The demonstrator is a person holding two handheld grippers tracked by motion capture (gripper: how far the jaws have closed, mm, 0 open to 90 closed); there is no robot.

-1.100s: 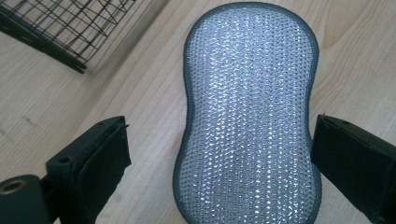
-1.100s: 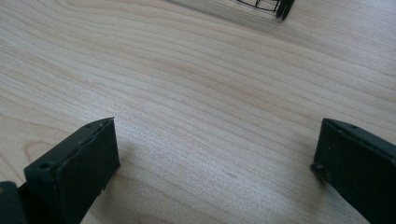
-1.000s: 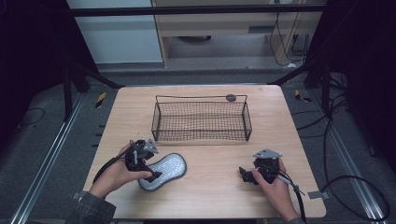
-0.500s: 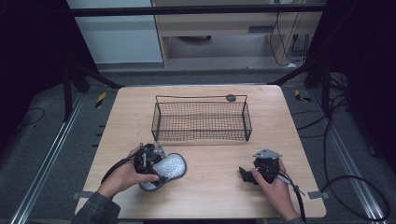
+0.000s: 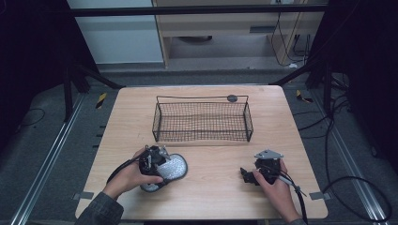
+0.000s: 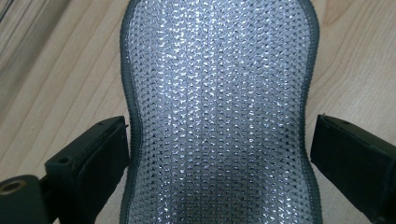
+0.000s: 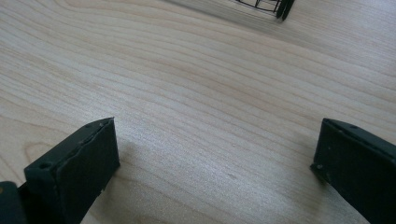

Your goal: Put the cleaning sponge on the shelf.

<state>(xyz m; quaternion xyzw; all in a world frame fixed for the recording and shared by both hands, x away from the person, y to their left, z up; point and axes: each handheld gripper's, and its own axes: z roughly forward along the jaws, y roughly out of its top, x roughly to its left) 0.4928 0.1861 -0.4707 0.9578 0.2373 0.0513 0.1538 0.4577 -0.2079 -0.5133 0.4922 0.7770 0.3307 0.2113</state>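
On the near left of the table point(image 5: 211, 159), your left tongs point(image 6: 219, 149) have slid forward to straddle the silver scrubber point(image 6: 219, 107) — jaws wide, nothing gripped yet — right tongs point(image 5: 248, 174) idle, open.

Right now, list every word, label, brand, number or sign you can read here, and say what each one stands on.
None can be read.
Silver mesh scouring pad: woven glitter surface and grey hem, no label or print.
Black wire basket: no tag with legible text; the small round disc on its back rim is too small to tell.
Left gripper and right gripper: plain black jaws, unmarked.
Wooden table: bare grain.
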